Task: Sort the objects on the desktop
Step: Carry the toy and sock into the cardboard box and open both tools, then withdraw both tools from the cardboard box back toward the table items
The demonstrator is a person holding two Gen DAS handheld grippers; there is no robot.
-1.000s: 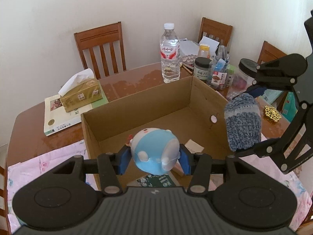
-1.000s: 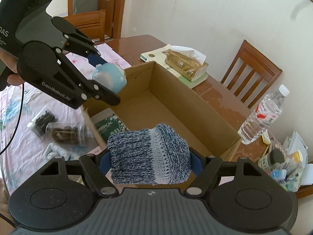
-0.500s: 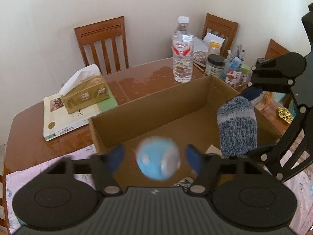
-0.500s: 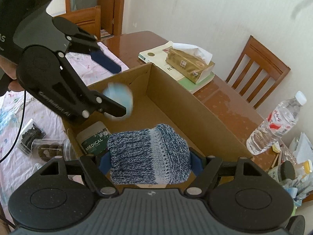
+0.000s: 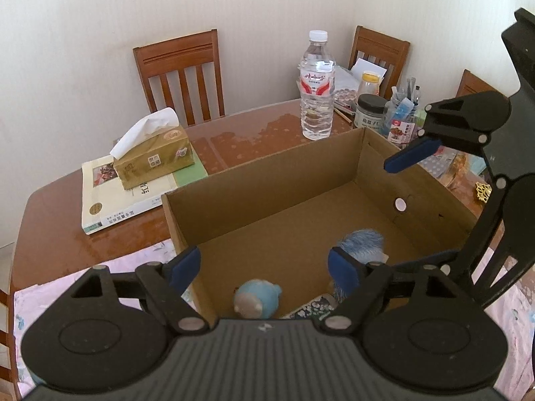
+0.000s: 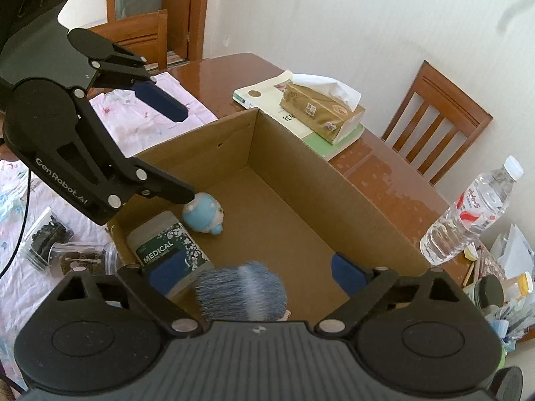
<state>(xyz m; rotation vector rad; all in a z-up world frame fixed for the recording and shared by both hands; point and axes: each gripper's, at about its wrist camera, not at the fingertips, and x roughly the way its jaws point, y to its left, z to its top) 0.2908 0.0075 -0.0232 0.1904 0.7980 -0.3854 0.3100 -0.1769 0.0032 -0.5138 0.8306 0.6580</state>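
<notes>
Blurred blue-grey knitted roll and round blue toy inside cardboard box, both grippers spread, empty.

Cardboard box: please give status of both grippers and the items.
Left gripper open, right gripper open. Blue toy lies in cardboard box; knitted roll blurred, dropping in. Nothing blocking.

Knitted bundle motion-blurred (edges smeared), partly hidden.

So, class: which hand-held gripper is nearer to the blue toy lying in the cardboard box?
Left. The left hand-held gripper hangs open just above the blue toy; the right hand-held gripper is open further along the cardboard box, over the knitted item.
</notes>
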